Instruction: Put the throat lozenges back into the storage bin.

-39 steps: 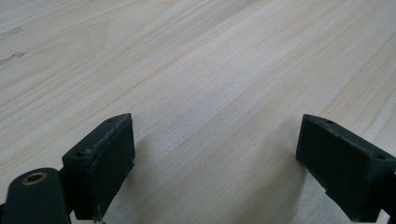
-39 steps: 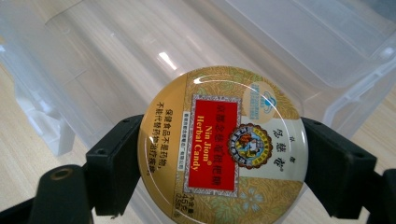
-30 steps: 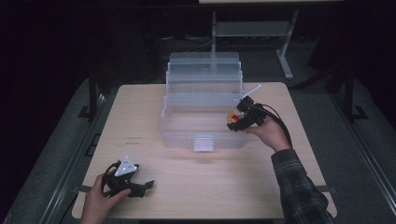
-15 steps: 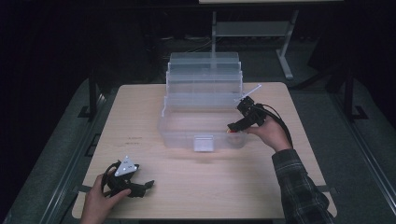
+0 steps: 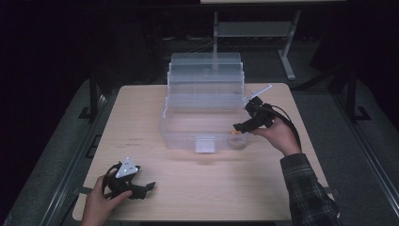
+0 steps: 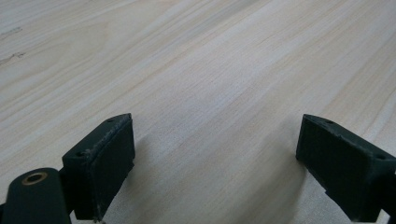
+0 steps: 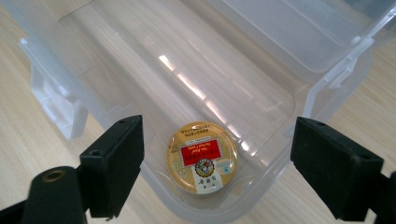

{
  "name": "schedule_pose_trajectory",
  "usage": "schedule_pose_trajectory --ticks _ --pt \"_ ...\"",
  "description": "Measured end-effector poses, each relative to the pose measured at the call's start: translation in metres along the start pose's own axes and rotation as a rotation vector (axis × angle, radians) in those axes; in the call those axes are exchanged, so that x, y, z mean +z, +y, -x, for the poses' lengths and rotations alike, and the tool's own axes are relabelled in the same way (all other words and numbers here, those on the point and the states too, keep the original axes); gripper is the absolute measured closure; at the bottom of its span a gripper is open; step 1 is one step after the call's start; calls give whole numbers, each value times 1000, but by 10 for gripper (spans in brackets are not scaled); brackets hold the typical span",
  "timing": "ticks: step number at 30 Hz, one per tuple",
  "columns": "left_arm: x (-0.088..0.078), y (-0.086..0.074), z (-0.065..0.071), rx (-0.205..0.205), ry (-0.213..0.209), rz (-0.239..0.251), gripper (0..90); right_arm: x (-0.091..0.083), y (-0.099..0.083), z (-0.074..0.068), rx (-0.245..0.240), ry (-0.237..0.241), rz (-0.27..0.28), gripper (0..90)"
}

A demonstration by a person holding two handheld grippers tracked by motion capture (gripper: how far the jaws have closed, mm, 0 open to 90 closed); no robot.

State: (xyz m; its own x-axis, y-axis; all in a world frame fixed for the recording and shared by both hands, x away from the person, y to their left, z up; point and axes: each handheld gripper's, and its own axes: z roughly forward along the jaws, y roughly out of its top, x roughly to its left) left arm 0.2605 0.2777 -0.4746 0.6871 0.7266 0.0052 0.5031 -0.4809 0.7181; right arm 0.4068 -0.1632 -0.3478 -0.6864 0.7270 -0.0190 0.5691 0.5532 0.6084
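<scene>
counter (image 5: 197, 188): light wood top; dark room around it.
box (image 5: 181, 129): clear plastic, lid open and standing up toward the far edge; sits mid-counter, nearer the far edge. Latch tab (image 5: 204, 144) on its near wall.
tin (image 7: 201, 157): small round one, gold lid with a red label. Lies flat on the box floor in the near right corner. In the high view it reads as an orange blur (image 5: 234, 140) through the wall.
right tongs (image 5: 236, 127): in the person's right hand (image 5: 277, 134), over the box's right end, tipped down into it. Jaws wide apart, nothing between them. In the right gripper view (image 7: 217, 154) the tin sits below the gap, touching neither jaw.
left tongs (image 5: 151, 186): in the left hand (image 5: 99, 205) near the counter's near left corner, pointing toward the right edge. Grey three-cornered plate (image 5: 128, 167) on top. Well apart from the box.
left tongs state: jaws wide apart in the left gripper view (image 6: 215, 154), bare wood grain between them, low over the counter; can't tell if they touch it.
sleeve (image 5: 308, 188): plaid, on the right forearm, coming in over the near right corner.
beyond far edge: metal frame legs (image 5: 287, 56), dim.
</scene>
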Motion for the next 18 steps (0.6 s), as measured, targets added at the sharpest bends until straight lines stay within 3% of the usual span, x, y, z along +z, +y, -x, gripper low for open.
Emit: schedule_pose_trajectory --ticks 10,18 --pt "0 0 0 0 0 0 107 -10 -15 1 6 5 20 83" --pt "0 0 0 0 0 0 107 -17 -35 1 34 4 40 76"
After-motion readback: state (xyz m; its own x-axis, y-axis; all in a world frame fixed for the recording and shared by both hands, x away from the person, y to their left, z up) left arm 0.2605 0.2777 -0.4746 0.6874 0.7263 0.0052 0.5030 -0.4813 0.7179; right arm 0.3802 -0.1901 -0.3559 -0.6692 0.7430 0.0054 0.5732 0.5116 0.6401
